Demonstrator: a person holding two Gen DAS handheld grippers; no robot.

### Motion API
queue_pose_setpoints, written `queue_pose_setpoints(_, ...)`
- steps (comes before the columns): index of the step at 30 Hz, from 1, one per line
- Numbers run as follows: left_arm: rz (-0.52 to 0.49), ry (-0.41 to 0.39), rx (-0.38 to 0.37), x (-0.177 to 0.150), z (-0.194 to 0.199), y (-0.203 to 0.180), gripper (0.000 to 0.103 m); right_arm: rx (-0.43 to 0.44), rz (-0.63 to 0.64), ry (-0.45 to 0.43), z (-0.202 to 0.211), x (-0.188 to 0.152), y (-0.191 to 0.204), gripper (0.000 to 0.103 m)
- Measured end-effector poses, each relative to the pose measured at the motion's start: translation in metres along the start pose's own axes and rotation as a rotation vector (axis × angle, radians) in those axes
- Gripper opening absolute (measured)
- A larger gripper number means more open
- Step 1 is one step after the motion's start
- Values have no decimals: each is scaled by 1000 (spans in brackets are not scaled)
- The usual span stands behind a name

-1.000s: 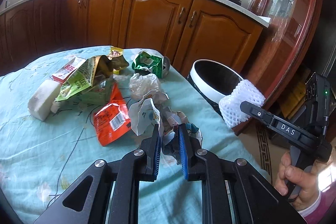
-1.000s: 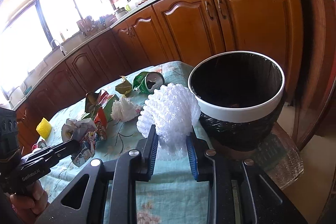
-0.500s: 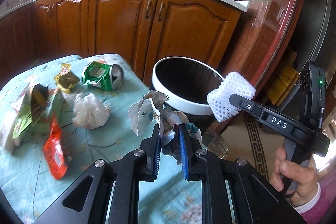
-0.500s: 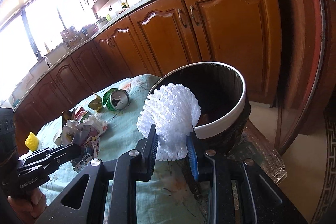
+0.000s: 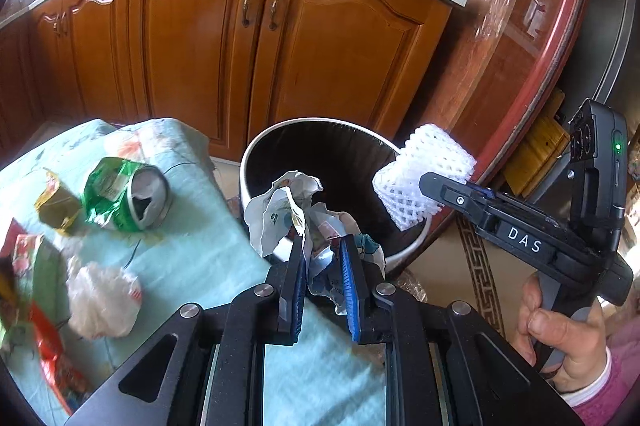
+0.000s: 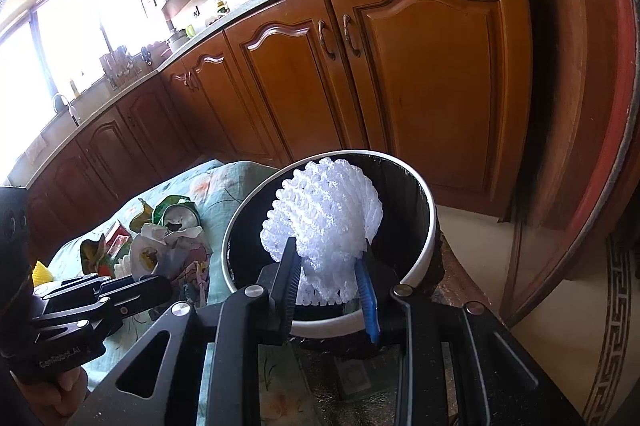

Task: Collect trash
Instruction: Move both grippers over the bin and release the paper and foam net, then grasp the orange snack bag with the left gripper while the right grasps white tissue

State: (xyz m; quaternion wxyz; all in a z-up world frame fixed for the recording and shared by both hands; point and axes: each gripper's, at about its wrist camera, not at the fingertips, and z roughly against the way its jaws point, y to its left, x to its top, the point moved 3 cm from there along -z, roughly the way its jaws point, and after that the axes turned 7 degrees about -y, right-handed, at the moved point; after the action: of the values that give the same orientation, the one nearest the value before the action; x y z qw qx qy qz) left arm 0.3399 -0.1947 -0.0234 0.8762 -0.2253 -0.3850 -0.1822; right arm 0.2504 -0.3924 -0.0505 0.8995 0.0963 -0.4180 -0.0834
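Note:
My left gripper [image 5: 322, 246] is shut on a crumpled paper wrapper [image 5: 280, 210], held at the near rim of the black bin with a white rim [image 5: 256, 154]. My right gripper [image 6: 328, 258] is shut on a white foam fruit net [image 6: 324, 210], which hangs over the bin's [image 6: 430, 222] dark mouth. From the left wrist view the net [image 5: 424, 178] sits above the bin's right rim, clamped in the right gripper [image 5: 436, 186]. The right wrist view shows the left gripper [image 6: 160, 286] with the wrapper [image 6: 168, 250] just left of the bin.
On the teal floral tablecloth [image 5: 200, 258] lie a crushed green can [image 5: 124, 198], a yellow-green packet [image 5: 56, 202], a white plastic wad [image 5: 102, 302] and red wrappers [image 5: 52, 358]. Wooden cabinets [image 5: 256, 46] stand behind, a round glass-fronted cabinet [image 5: 520, 46] to the right. A hand [image 5: 560, 338] grips the right handle.
Both grippers have swung right from over the table to the bin. The wrapper now reaches the bin's near rim, and the foam net has moved from beside the bin to over its mouth.

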Motion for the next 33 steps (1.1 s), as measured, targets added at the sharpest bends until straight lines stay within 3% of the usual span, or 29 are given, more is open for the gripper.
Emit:
queue_pose_setpoints(10, -14, 50, 11, 23, -57, -1, 18, -27, 33, 58, -31, 10, -15, 30)
queue_pose_setpoints(12, -21, 50, 22, 26, -63, -3, 29, -25, 39, 77, -37, 9, -16, 32)
queue_pose_setpoints(17, -28, 49, 37, 25, -67, -8, 44, -11, 20, 103, -45, 8, -23, 50)
queue_pose_setpoints(25, 24, 13, 40, 3, -35, -2, 60, 10, -23, 57, -27, 6, -27, 77)
queue_pose_setpoints(33, 59, -54, 76, -31, 25, 7, 65, 39, -69, -4, -1, -6, -8, 82)
